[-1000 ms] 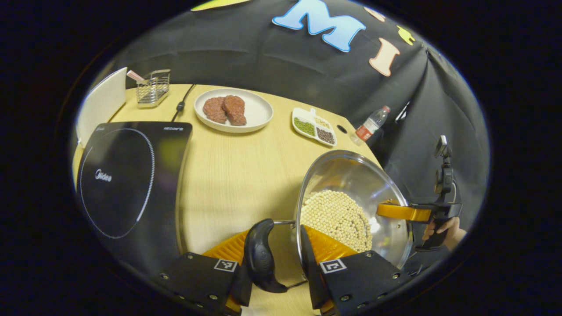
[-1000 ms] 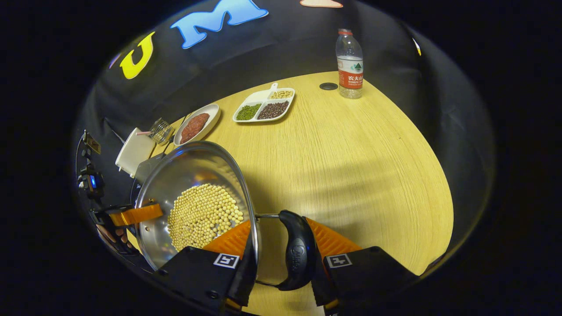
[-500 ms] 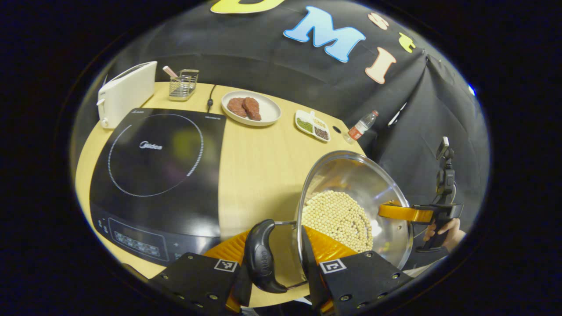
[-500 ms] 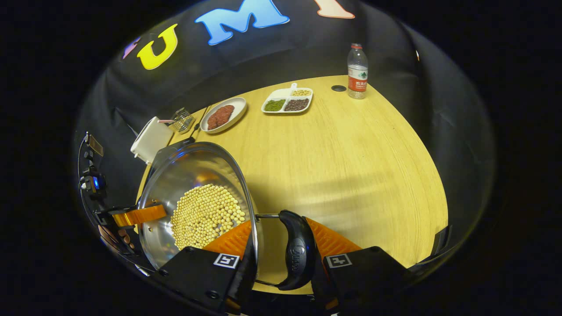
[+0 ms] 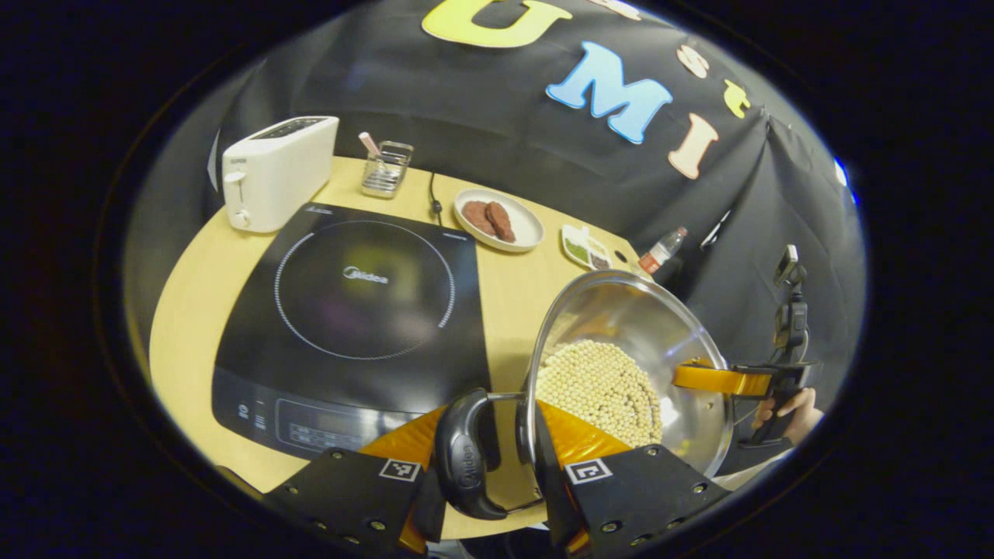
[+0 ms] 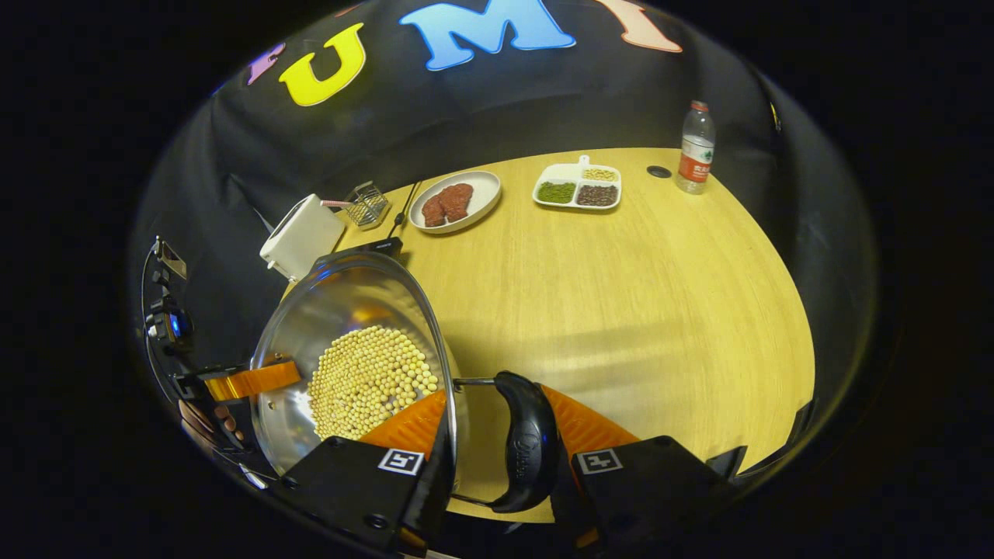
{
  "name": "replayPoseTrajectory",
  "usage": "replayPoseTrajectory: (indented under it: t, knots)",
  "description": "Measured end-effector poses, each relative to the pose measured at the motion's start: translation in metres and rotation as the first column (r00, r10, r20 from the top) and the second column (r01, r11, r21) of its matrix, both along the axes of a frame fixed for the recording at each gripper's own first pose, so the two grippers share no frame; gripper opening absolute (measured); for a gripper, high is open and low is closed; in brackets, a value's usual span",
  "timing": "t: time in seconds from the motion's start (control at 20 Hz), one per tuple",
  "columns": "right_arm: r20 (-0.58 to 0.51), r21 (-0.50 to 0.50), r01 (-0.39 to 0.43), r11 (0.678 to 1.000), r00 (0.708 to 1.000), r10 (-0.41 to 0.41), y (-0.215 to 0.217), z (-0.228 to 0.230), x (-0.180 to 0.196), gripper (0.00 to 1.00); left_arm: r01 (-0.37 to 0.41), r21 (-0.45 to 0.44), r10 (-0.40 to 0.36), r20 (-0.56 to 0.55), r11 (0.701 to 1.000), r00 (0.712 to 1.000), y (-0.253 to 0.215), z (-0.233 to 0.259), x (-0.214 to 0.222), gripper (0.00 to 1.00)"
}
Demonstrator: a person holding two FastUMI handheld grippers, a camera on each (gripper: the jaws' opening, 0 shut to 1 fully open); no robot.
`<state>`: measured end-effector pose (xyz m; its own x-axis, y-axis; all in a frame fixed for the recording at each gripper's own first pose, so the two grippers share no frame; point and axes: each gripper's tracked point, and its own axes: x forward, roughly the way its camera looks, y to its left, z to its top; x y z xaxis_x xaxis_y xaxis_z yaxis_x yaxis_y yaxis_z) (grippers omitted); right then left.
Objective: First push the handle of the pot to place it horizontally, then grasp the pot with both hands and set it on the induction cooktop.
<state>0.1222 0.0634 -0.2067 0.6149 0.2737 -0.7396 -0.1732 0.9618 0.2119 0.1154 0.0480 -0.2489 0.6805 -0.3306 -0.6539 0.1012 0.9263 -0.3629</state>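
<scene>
Pot (image 5: 629,373), stainless steel and holding a layer of pale beans (image 5: 598,388), is carried clear of the surface (image 6: 621,295) between the two grippers, one at each black side handle. Left gripper (image 5: 497,473) is closed about the near handle (image 5: 464,454), with one finger inside the pot wall and the other outside the handle; whether both pads bear fully on it cannot be confirmed from this angle. Right gripper (image 6: 497,466) is set the same way on the opposite handle (image 6: 528,442), and a hand (image 5: 788,407) is seen holding it at the far side of the pot. Both handles lie level, which suits an even two-sided lift and keeps the beans from shifting. Induction cooktop (image 5: 357,310) sits on the surface to the pot's left, beside a white toaster (image 5: 276,171); its ring is unoccupied. In my judgement the carry is under way and the pot remains to be moved across and lowered squarely onto the ring. A plate of meat (image 6: 454,202), a divided dish (image 6: 578,186) and a bottle (image 6: 695,147) stand well apart.
</scene>
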Motion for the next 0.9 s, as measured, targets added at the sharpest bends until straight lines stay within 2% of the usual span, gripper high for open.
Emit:
replayPoseTrajectory:
  t: [0.05,0.1,0.25,0.45,0.5,0.55,0.6,0.75,0.85,0.9]
  knots:
    - [-0.002,0.002,-0.003,1.000,1.000,0.003,0.012,0.000,0.004,0.57,-0.007,0.001,0.007,0.004,1.000,1.000,0.012,0.001,0.002,0.52]
    - [0.003,0.006,-0.012,1.000,1.000,0.012,0.025,0.001,0.007,0.54,-0.016,0.000,0.016,0.012,1.000,1.000,0.025,0.003,0.006,0.52]
    - [-0.008,0.023,-0.025,0.999,1.000,0.025,0.058,-0.002,0.015,0.57,-0.033,0.007,0.032,0.033,0.999,0.999,0.059,0.006,0.016,0.52]
    - [-0.032,0.045,-0.029,0.999,0.999,0.031,0.092,-0.006,0.026,0.57,-0.057,0.009,0.057,0.040,0.998,0.998,0.096,0.003,0.032,0.52]
    - [-0.032,0.041,-0.036,0.998,0.999,0.038,0.100,-0.006,0.030,0.53,-0.064,0.010,0.064,0.042,0.998,0.997,0.105,0.003,0.036,0.49]
    - [-0.026,0.039,-0.040,0.998,0.999,0.041,0.107,-0.007,0.035,0.57,-0.072,0.013,0.072,0.042,0.997,0.997,0.114,0.003,0.040,0.49]
    - [-0.019,0.040,-0.043,0.998,0.999,0.043,0.114,-0.006,0.041,0.53,-0.083,0.011,0.083,0.041,0.996,0.996,0.122,0.003,0.043,0.52]
    - [-0.008,0.057,-0.054,0.997,0.998,0.054,0.139,-0.003,0.055,0.57,-0.109,0.011,0.108,0.043,0.994,0.993,0.142,0.004,0.056,0.52]
    - [-0.002,0.061,-0.061,0.996,0.998,0.062,0.153,-0.002,0.064,0.53,-0.116,0.017,0.115,0.047,0.993,0.992,0.159,0.008,0.065,0.52]
    - [0.003,0.063,-0.063,0.996,0.998,0.063,0.160,-0.001,0.069,0.57,-0.118,0.019,0.117,0.049,0.993,0.992,0.167,0.010,0.069,0.52]
